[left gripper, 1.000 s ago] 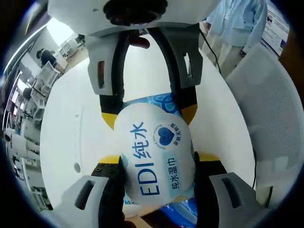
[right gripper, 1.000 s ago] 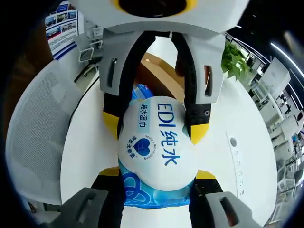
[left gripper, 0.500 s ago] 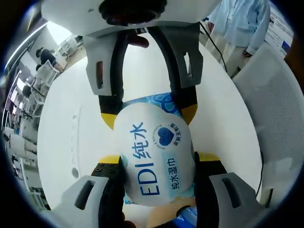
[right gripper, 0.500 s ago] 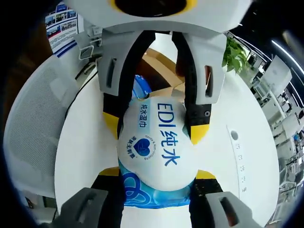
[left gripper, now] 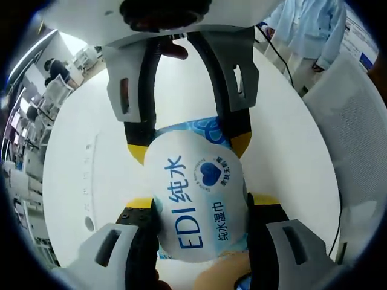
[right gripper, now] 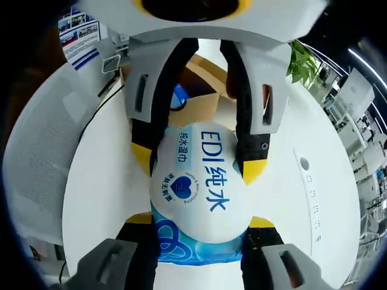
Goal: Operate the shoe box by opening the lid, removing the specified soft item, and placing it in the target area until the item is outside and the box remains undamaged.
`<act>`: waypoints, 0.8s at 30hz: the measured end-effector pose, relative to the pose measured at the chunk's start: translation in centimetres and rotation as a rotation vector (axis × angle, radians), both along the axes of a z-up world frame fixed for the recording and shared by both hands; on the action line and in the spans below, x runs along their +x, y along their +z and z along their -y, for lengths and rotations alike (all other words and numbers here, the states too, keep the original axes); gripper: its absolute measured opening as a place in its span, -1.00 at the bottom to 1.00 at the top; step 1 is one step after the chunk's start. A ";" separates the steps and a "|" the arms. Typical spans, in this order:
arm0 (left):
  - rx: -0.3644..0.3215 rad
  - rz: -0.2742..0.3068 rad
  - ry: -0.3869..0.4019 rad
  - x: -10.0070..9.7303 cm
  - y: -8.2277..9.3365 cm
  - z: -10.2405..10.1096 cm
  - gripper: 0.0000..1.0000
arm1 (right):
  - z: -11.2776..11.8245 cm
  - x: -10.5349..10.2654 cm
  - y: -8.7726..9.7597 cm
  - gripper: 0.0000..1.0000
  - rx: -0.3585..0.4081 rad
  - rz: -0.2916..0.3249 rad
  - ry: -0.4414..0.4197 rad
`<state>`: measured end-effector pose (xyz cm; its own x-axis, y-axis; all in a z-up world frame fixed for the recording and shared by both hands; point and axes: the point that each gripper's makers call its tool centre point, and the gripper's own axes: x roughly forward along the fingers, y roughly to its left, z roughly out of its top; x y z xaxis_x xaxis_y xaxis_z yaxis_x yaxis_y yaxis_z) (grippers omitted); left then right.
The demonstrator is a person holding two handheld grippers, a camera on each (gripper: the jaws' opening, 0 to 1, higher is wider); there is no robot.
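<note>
A soft white and blue pack of wet wipes printed "EDI" hangs over the white table, held from two opposite ends. My left gripper rises from the bottom of the left gripper view, shut on one end of the pack. My right gripper reaches in from the top, shut on the other end. In the right gripper view the same pack sits between my right gripper below and my left gripper above. Behind them stands the open brown shoe box with a blue item inside.
The round white table lies below the pack. A white mesh chair stands at the table's edge, also seen as the chair in the right gripper view. A person in light clothes stands beyond. A green plant is behind the table.
Both views have shifted a little over the table; more of the open box shows behind the left gripper in the right gripper view. Both grippers keep their hold on the pack.
</note>
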<state>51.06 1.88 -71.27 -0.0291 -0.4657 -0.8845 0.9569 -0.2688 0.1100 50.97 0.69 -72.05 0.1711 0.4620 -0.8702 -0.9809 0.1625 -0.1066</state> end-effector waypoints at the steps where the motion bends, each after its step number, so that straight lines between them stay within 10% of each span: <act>1: 0.001 0.000 0.000 0.1 -0.1 0.0 0.15 | 0.0 0.0 -0.1 0.03 0.000 0.000 -0.001; 24: 0.018 -0.001 0.009 0.5 -3.8 -0.1 0.16 | 0.1 0.6 -3.9 0.04 -0.018 -0.016 0.020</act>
